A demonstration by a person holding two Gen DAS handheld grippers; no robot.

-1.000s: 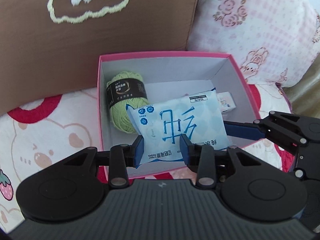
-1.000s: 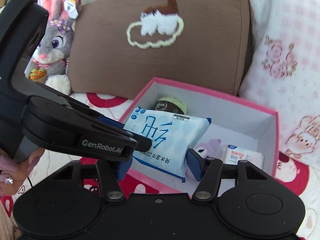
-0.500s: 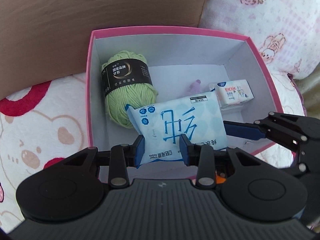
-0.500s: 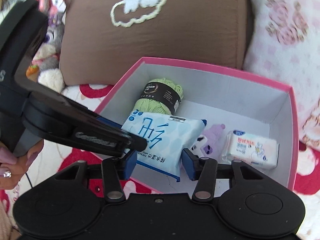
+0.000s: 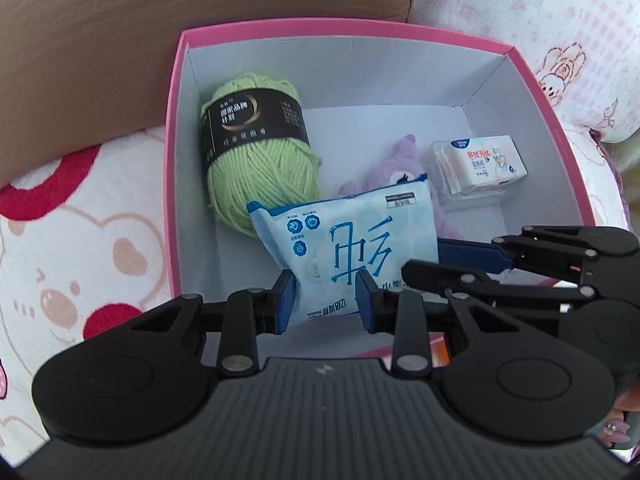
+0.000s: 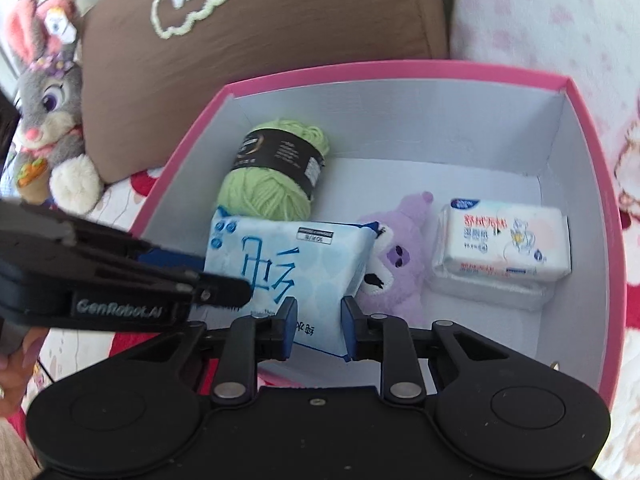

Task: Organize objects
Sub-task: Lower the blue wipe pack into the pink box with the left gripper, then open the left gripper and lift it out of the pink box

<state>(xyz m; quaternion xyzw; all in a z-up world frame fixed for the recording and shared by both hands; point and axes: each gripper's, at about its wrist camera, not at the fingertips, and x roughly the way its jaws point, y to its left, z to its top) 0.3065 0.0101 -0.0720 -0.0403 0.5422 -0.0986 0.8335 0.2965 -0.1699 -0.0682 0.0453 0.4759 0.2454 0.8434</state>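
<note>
A blue-and-white wet wipes pack [image 5: 348, 248] hangs tilted inside the pink box [image 5: 172, 160], low over its floor. My left gripper [image 5: 326, 300] is shut on the pack's near edge, its jaws still squeezing in. My right gripper [image 6: 319, 326] is shut on the pack's near corner [image 6: 288, 264]; in the left wrist view its fingers [image 5: 468, 254] reach in from the right. In the box lie a green yarn ball [image 5: 260, 168], a purple plush toy [image 6: 404, 248] partly under the pack, and a white tissue pack [image 6: 504, 240].
A brown cushion [image 6: 280, 20] stands behind the box, with a grey bunny plush [image 6: 44, 120] to its left. A pink floral pillow [image 5: 540, 20] lies at the back right. The box sits on a bear-print blanket [image 5: 80, 240]. A hand [image 6: 16, 360] shows at the left edge.
Both grippers sank with the wipes pack from above the box's front rim down into the box. The right gripper's jaws narrowed from wide apart onto the pack.
</note>
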